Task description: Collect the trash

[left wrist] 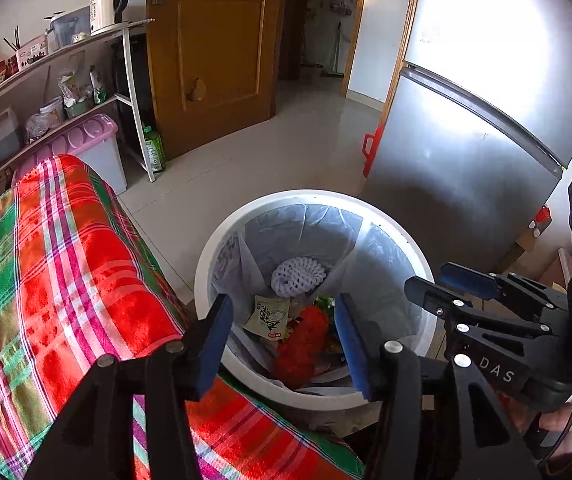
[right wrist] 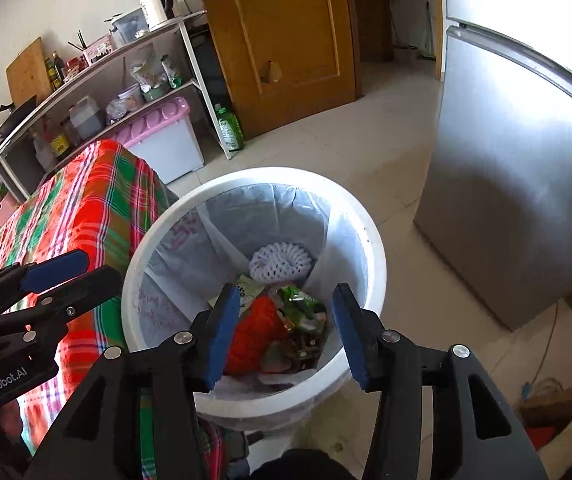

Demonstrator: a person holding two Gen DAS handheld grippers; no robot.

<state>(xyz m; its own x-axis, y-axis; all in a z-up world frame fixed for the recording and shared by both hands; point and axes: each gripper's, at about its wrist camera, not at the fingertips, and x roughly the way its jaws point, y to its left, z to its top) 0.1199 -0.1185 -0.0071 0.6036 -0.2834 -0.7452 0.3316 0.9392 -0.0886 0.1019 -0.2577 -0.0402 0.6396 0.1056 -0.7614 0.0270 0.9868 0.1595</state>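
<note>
1. The trash lies at the bottom of the white bin (right wrist: 366, 240). The bin has a thin plastic bag (right wrist: 246, 216) inside it as a liner.
2. In the bin I see a white foam net (right wrist: 281, 261), a red mesh piece (right wrist: 252, 336), a tan snack packet (left wrist: 267, 317) and a green wrapper (right wrist: 301, 305). They lie piled close together.
3. The right gripper (right wrist: 286, 332) hangs over the bin and points down into it. Its blue pads are apart and nothing is between them.
4. The left gripper (left wrist: 284, 340) hangs over the near side of the bin. Its pads are apart too, and it holds nothing.
5. I think this is the drop step. Both grippers are empty over the bin, so the trash looks as if it is already let go.
6. Just beside the bin is a table with a red and green checked cloth (left wrist: 66, 280). The part of the cloth that shows has no trash on it.
7. A silver fridge (right wrist: 526, 200) stands on the other side of the bin. A shelf (right wrist: 158, 36) with a kettle (right wrist: 154, 0) is near the wooden door (right wrist: 286, 40).
8. Next, the grippers need to lift away from the bin and look for more trash. If there is none, the bag may need tying up.
</note>
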